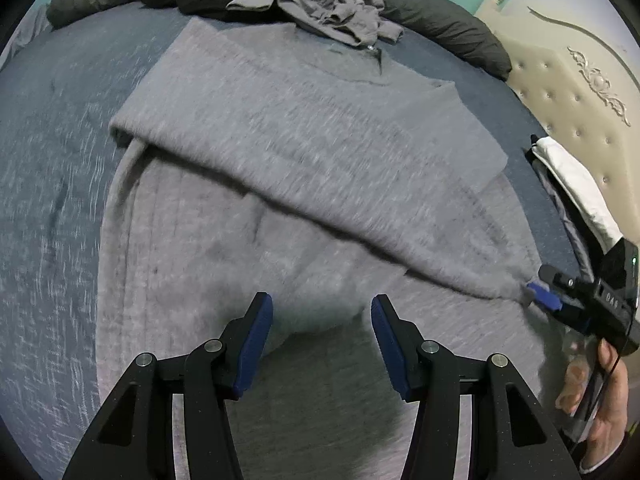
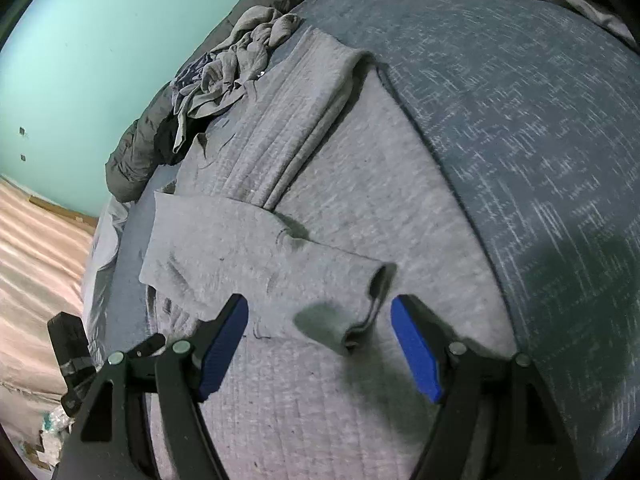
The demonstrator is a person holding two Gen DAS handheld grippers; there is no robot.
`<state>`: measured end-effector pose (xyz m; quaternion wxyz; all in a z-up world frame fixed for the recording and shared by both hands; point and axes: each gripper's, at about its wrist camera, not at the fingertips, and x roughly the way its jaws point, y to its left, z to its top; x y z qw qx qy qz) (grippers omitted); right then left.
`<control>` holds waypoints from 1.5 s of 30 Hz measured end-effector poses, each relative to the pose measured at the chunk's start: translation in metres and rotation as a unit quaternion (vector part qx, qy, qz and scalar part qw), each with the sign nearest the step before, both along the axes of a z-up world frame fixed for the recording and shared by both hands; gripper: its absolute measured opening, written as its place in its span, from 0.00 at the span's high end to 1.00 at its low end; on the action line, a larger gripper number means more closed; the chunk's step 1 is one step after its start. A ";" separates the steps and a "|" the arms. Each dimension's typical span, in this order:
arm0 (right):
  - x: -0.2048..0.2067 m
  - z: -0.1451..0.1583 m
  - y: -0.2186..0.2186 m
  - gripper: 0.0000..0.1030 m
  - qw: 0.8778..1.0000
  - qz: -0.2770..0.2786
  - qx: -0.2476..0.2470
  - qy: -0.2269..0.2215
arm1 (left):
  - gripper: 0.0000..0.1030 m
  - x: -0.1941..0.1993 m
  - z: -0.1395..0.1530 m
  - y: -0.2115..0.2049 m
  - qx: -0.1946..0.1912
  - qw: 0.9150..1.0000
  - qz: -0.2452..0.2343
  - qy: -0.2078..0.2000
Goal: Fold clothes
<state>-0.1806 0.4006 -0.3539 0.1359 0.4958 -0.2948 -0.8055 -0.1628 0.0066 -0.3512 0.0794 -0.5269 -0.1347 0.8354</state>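
- Grey sweatshirt (image 1: 304, 152): laid flat on the blue bedspread (image 1: 48, 184), one side folded over the body; a sleeve (image 2: 264, 256) is seen lying across it in the right wrist view, cuff (image 2: 376, 300) open.
- Left claw (image 1: 322, 316): held above the lower part of the sweatshirt, jaws spread apart, nothing gripped between the blue pads (image 1: 256, 344).
- Right claw (image 2: 320, 320): held over the sleeve cuff, jaws spread wide, nothing gripped; the cuff is seen between the fingertips. In the left wrist view its tip (image 1: 544, 298) is seen at the edge of the folded layer; contact cannot be told.
- Pile of unfolded clothes (image 1: 320, 4): heaped at the far edge of the bed, grey and black items, touching the sweatshirt's far end.
- Dark duvet (image 1: 440, 24): rolled along the far side, by the teal wall (image 2: 100, 40).
- Cream tufted headboard (image 1: 568, 92): at the bed's end.
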 end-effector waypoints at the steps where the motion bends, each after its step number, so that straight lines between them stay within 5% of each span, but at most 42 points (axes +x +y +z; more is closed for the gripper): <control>1: -0.002 -0.001 -0.001 0.27 1.000 0.001 0.002 0.000 | 0.46 0.003 -0.003 -0.001 -0.001 1.000 0.002 -0.001; 4: -0.004 -0.006 -0.004 0.35 1.000 0.000 0.009 -0.003 | 0.46 0.006 -0.011 -0.004 0.000 1.000 0.007 -0.001; 9: -0.001 -0.006 -0.010 0.85 1.000 0.011 0.022 0.008 | 0.46 0.009 -0.018 -0.004 -0.003 1.000 0.013 0.000; 17: 0.013 0.026 0.003 0.91 0.997 -0.012 -0.005 0.077 | 0.46 0.012 -0.011 -0.010 0.000 0.999 0.035 0.004; 20: 0.020 0.043 0.011 0.91 0.994 -0.020 -0.018 0.109 | 0.46 0.012 0.010 -0.031 0.015 0.997 0.071 0.034; 25: 0.021 0.049 0.013 0.91 0.991 -0.022 -0.024 0.128 | 0.46 -0.007 0.029 -0.078 -0.032 0.990 0.122 0.057; 29: 0.019 0.049 0.021 0.95 0.990 -0.034 -0.032 0.134 | 0.46 -0.026 0.015 -0.101 -0.065 0.988 0.134 0.037; 33: 0.016 0.049 0.024 0.95 0.991 -0.030 -0.018 0.133 | 0.46 -0.042 0.006 -0.110 -0.081 0.988 0.127 0.029; 37: 0.005 0.031 0.021 0.95 0.996 -0.009 -0.007 0.084 | 0.46 -0.045 0.003 -0.114 -0.077 0.988 0.128 0.028; 38: 0.002 0.026 0.020 0.88 0.997 -0.012 -0.002 0.070 | 0.46 -0.044 0.002 -0.115 -0.076 0.989 0.127 0.027; 41: -0.007 0.011 0.019 0.36 0.999 -0.021 0.014 0.032 | 0.46 -0.042 -0.002 -0.113 -0.089 0.989 0.117 0.024; 45: -0.018 0.004 0.009 0.36 0.999 -0.009 0.028 0.029 | 0.46 -0.041 -0.006 -0.113 -0.092 0.989 0.112 0.024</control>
